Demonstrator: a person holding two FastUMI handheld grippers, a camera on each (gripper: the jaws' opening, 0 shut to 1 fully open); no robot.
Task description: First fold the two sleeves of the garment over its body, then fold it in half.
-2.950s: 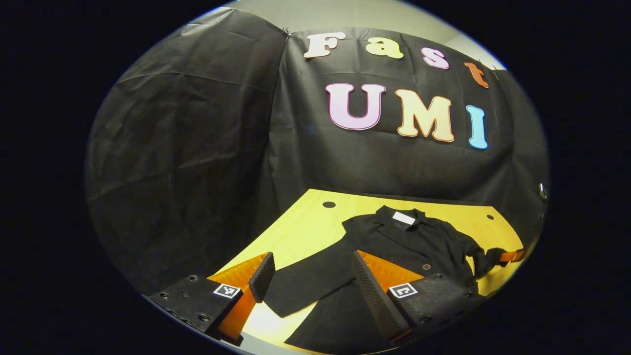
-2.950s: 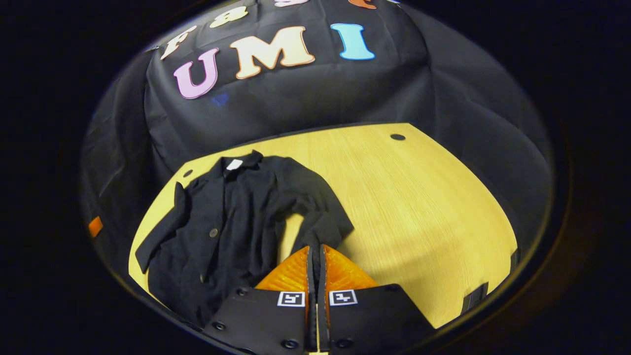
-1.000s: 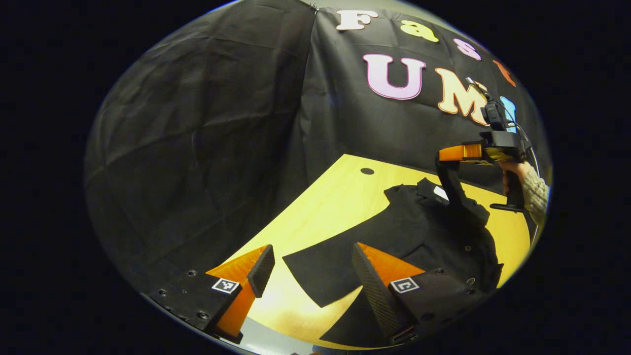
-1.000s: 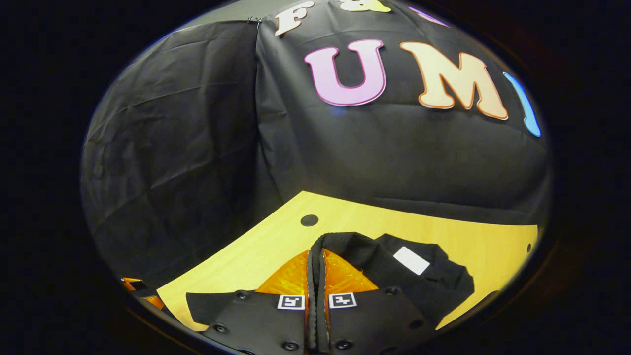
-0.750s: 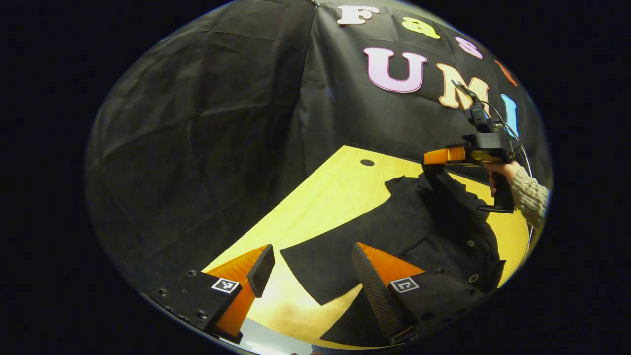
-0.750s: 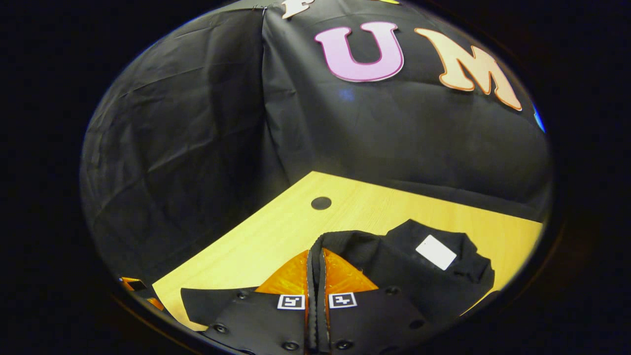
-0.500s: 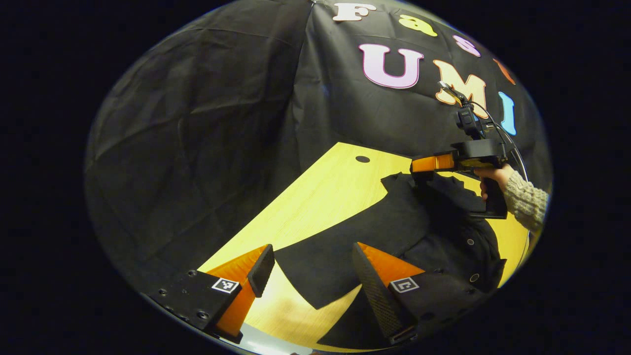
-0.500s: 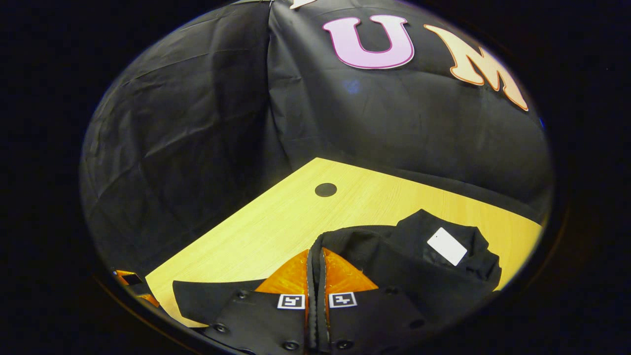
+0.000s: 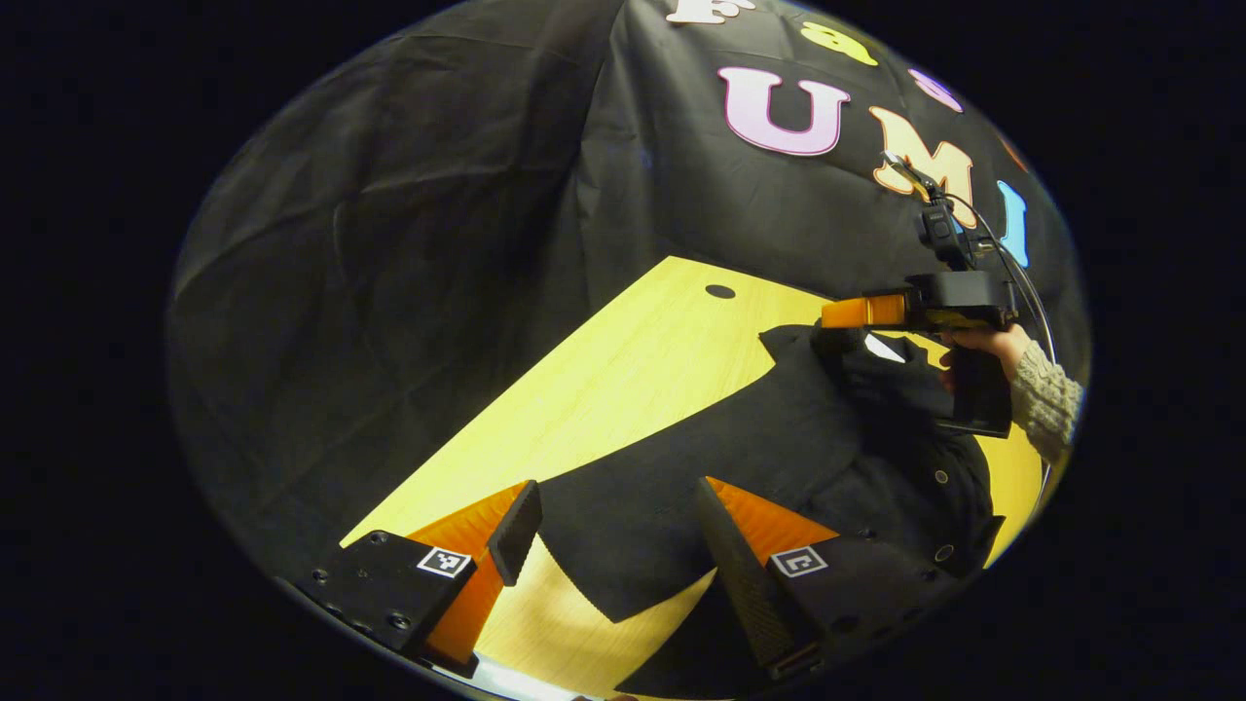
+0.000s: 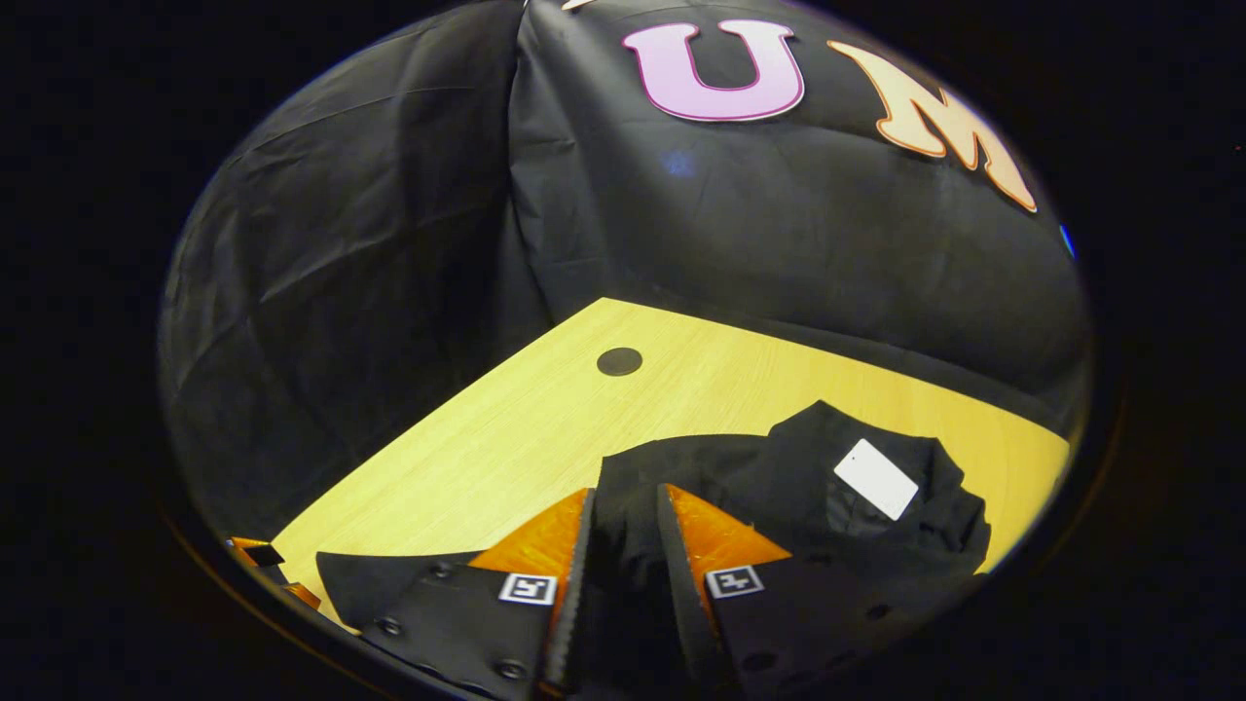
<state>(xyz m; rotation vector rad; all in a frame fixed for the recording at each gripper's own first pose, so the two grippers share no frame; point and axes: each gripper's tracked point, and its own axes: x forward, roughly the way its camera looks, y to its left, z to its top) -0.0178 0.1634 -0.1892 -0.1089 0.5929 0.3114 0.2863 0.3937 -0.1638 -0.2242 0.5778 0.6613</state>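
Black woven fabric of the long-sleeved button-up garment (image 10: 779, 477) lies between the right gripper (image 10: 623, 526)'s fingers, which stand slightly apart with the cloth loose in the gap, not pinched. Beyond the tips a white rectangular neck label (image 10: 876, 478) shows at the collar, then the yellow wooden table (image 10: 506, 438). The left gripper (image 9: 613, 526) hovers with jaws wide apart over the flat-lying left sleeve (image 9: 633, 516). Farther ahead, a hand (image 9: 983, 341) in a knitted sleeve (image 9: 1046, 404) holds the other gripper above the collar.
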